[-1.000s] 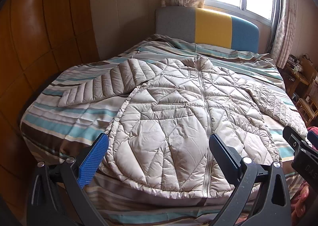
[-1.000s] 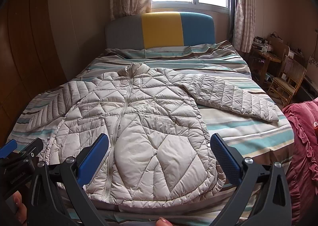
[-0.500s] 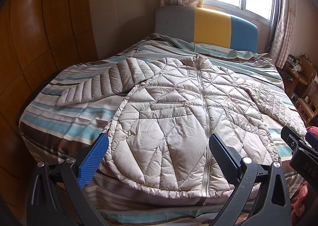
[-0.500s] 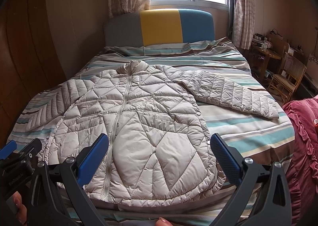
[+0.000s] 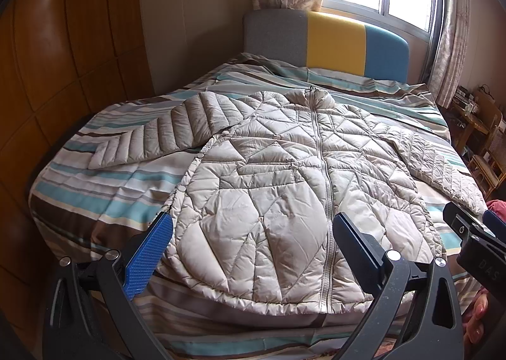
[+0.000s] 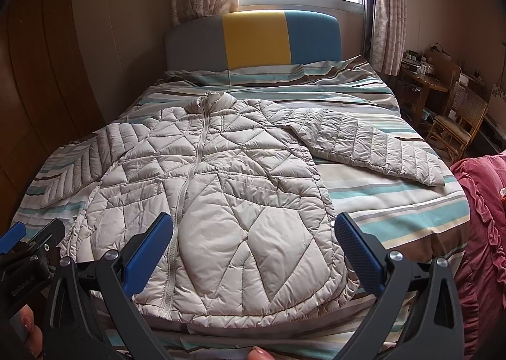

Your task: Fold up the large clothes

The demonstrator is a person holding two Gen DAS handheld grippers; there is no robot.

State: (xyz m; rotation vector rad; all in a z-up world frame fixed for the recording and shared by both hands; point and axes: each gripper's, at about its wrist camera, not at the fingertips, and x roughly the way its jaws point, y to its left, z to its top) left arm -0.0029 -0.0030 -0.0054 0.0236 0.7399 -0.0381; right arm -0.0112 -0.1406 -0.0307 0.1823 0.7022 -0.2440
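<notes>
A beige quilted puffer jacket (image 5: 278, 189) lies zipped and face up, flat on the striped bedspread (image 5: 95, 198), collar toward the grey, yellow and blue headboard (image 5: 329, 43), hem at the near edge, and nothing is folded yet. Left of the jacket, its left sleeve (image 5: 151, 138) angles out toward the wooden wardrobe (image 5: 63, 43); the left gripper (image 5: 249, 243) hovers off the hem with jaws wide apart and empty, so the sensible start, I judge, is pinching that cuff and carrying the sleeve across the chest, keeping it low so the slippery padded shell does not drag the body askew. The right gripper (image 6: 253, 246) hangs over the hem's right half, jaws equally spread, holding nothing; it could take the right sleeve (image 6: 373, 148) likewise. Right of the jacket a crumpled pink blanket (image 6: 477, 227) crowds the bed's edge near that cuff, and further back stand a wooden table (image 6: 420, 81) and rattan chair (image 6: 458, 119), well clear.
</notes>
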